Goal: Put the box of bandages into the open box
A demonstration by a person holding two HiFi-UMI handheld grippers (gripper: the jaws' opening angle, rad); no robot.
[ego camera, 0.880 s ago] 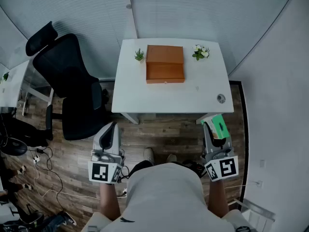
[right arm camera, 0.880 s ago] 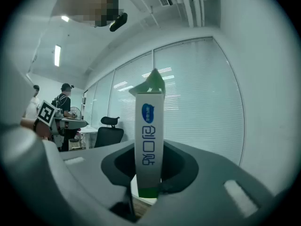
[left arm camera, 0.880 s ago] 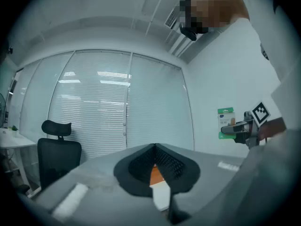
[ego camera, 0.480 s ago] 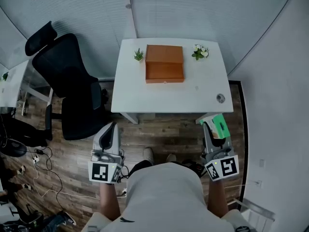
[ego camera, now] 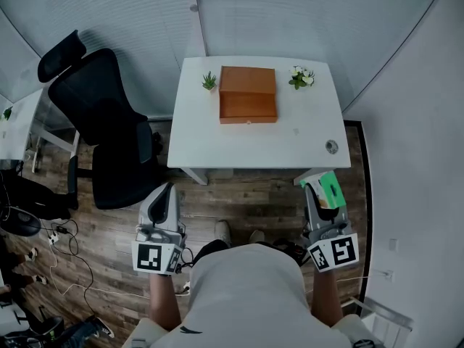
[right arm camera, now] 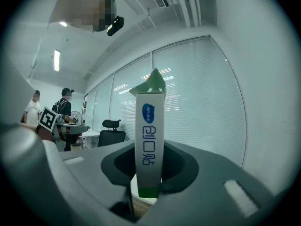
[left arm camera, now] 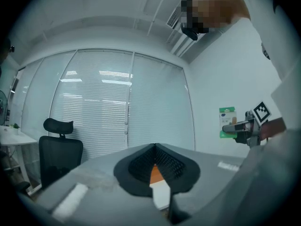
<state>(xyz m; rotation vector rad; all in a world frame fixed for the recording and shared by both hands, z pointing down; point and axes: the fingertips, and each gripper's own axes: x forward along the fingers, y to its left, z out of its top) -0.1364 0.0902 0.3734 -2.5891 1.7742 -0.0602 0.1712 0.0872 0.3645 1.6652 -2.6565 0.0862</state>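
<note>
A: Where was the box of bandages (ego camera: 330,188)?

B: Lower right of the head view, clamped in the right gripper (ego camera: 324,194), green end pointing up-frame. It was over the wood floor (ego camera: 239,194), just off the near right corner of the white table (ego camera: 304,136), not above the tabletop.

A: Right jaws?

B: Narrow, closed on the box's two broad faces. In the right gripper view the box stood upright at centre frame, thin white edge w/ blue print facing the camera, green flap on top.

A: Left gripper (ego camera: 167,191)?

B: Lower left of the head view, level w/ the right one, also over the floor. Its own view showed the pads together at the tips, nothing between them.

A: And the brown box (ego camera: 248,95)?

B: Upper centre, at the far side of the table, well apart from both grippers. Couldn't tell from above how the lid stood.

A: Anything else up there?

B: Small green plant (ego camera: 209,82) just left of it, flowers (ego camera: 300,77) just right. Small round thing (ego camera: 331,147) near the table's right edge. Black office chair (ego camera: 101,122) left of the table.
</note>
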